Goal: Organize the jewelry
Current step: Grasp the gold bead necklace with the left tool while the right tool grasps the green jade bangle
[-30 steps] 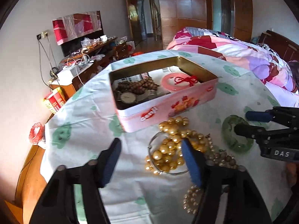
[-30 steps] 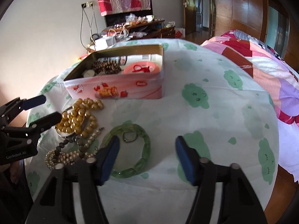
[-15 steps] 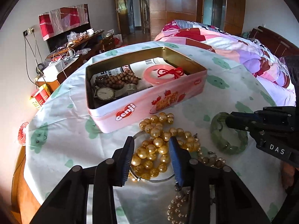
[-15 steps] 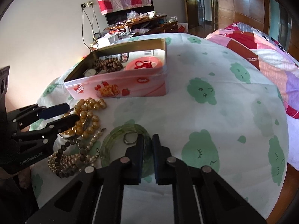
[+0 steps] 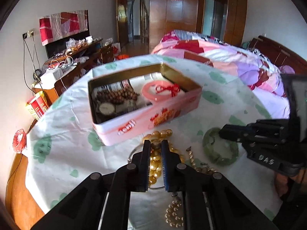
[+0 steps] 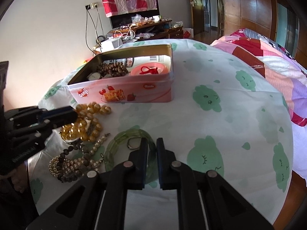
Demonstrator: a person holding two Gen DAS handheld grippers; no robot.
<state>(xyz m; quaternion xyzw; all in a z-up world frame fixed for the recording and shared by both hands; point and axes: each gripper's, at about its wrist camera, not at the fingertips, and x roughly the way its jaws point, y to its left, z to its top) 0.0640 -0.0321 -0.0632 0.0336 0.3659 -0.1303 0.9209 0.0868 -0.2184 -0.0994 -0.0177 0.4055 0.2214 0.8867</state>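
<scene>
An open pink tin (image 5: 153, 120) (image 6: 122, 94) stands on the table and holds a brown bead bracelet (image 5: 117, 95), a watch (image 5: 106, 108) and a pink bangle with red cord (image 5: 161, 92). In front of it lie gold beads (image 5: 155, 159) (image 6: 84, 122), pearl strands (image 6: 76, 163) and a green bangle (image 5: 220, 149) (image 6: 122, 140). My left gripper (image 5: 155, 149) is shut on the gold beads. My right gripper (image 6: 152, 145) is shut on the green bangle's near side.
The table has a white cloth with green prints (image 6: 211, 99). A bed with a pink quilt (image 5: 230, 57) stands behind on the right. A cluttered wooden sideboard (image 5: 76, 57) is at the back left. The table edge (image 5: 17, 172) shows at the left.
Both grippers went from wide open to shut. The left closed on the gold beads, the right on the green bangle. Both moved forward and down slightly.
</scene>
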